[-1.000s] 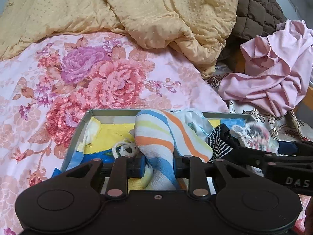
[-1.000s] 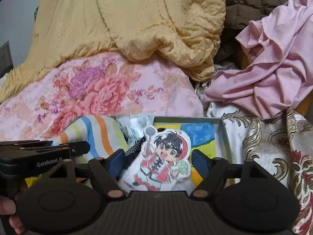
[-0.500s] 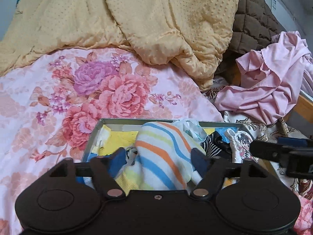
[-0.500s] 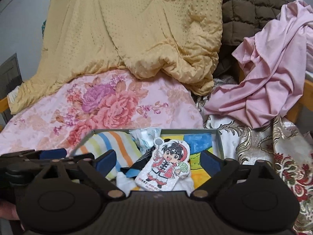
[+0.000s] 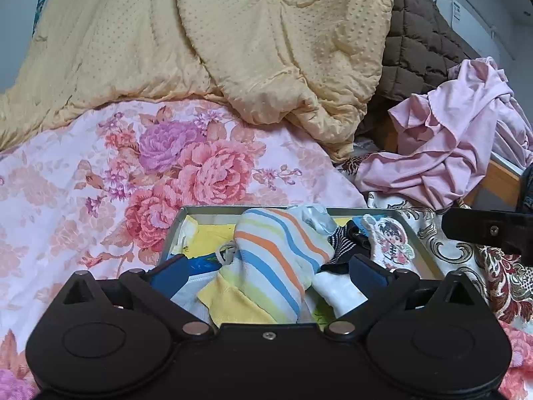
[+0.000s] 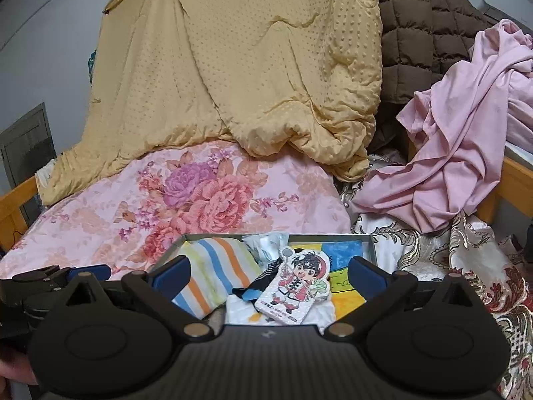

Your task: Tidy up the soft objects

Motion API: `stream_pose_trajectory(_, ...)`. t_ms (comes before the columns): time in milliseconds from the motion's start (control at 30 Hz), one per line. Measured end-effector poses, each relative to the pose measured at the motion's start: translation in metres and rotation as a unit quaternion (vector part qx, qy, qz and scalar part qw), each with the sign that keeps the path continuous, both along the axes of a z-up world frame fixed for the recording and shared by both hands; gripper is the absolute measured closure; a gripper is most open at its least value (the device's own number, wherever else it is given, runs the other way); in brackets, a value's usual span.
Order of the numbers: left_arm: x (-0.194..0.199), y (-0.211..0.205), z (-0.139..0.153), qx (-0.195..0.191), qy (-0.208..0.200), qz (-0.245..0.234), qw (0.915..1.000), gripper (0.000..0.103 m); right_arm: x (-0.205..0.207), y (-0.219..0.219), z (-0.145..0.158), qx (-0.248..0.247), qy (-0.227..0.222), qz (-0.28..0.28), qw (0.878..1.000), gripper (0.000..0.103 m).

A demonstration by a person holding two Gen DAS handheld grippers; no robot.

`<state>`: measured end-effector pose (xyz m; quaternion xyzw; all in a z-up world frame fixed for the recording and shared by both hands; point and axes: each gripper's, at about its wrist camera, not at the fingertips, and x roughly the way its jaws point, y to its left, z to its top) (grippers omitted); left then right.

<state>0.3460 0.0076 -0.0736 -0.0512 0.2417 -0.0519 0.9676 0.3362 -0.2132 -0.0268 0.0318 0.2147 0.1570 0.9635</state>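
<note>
Soft objects fill a shallow grey metal tray [image 5: 253, 210] that sits on the pink rose-printed bedspread [image 5: 100, 180]: a rolled cloth striped in orange, blue and yellow [image 5: 276, 260] lies in its left half, and a flat plush charm printed with a cartoon boy in red [image 6: 296, 286] lies right of centre, tilted over a black-and-white striped piece [image 5: 339, 241]. White cloth [image 5: 336, 291] lies along the tray's near edge. Open bedspread lies left of and beyond the tray; a crumpled pink garment [image 6: 456, 153] and a gold-patterned brocade cover [image 6: 466, 253] crowd its right side, and a dotted yellow quilt [image 6: 250, 66] rises behind.

The left gripper [image 5: 266, 271] is released, fingers spread either side of the striped roll without touching it; a second ago it was pinching that roll, and it has since drawn back and up. The right gripper [image 6: 268, 271] is likewise released and empty, also pulled back from the charm.

The tray's near edge is hidden by both gripper bodies, and the items beneath the roll are hard to make out.
</note>
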Motion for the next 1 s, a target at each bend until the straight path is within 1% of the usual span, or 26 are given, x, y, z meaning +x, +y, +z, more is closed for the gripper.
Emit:
stream_pose_trajectory(233, -0.027, -0.002, 0.014, 0.011, -0.021, -0.005, 0.9997, 0.001, -0.034, -0.009, 0.007, 0.023, -0.008, 0.003, 1.0, 0.001)
stream_pose_trajectory(367, -0.053, -0.004, 0.019, 0.016, -0.035, -0.01, 0.9992, 0.001, -0.057, -0.016, 0.01, 0.035, -0.014, 0.002, 0.999, 0.001)
stream_pose_trajectory(467, -0.07, -0.007, 0.022, 0.016, -0.039, -0.012, 0.9991, 0.001, -0.074, -0.022, 0.012, 0.044, -0.015, -0.002, 0.999, 0.001)
stream_pose_trajectory(600, -0.091, -0.01, 0.025, 0.002, -0.023, -0.011, 0.9997, 0.001, -0.098, -0.027, 0.013, 0.043, -0.019, -0.008, 0.999, 0.001)
stream_pose_trajectory(667, -0.102, -0.013, 0.026, 0.002, -0.018, -0.015, 0.9997, 0.001, -0.108, -0.029, 0.013, 0.043, -0.018, -0.008, 0.999, 0.001)
stream_pose_trajectory(800, -0.126, -0.016, 0.029, -0.003, -0.019, -0.018, 0.9997, 0.001, -0.13, -0.033, 0.013, 0.053, -0.014, -0.008, 0.998, 0.001)
stream_pose_trajectory(900, -0.14, -0.014, 0.031, -0.012, -0.011, -0.014, 0.9998, 0.001, -0.145, -0.034, 0.016, 0.062, -0.013, -0.009, 0.998, 0.001)
stream_pose_trajectory(1000, -0.152, -0.013, 0.034, -0.013, -0.011, -0.012, 0.9998, 0.001, -0.16, -0.035, 0.02, 0.068, -0.016, -0.007, 0.998, 0.001)
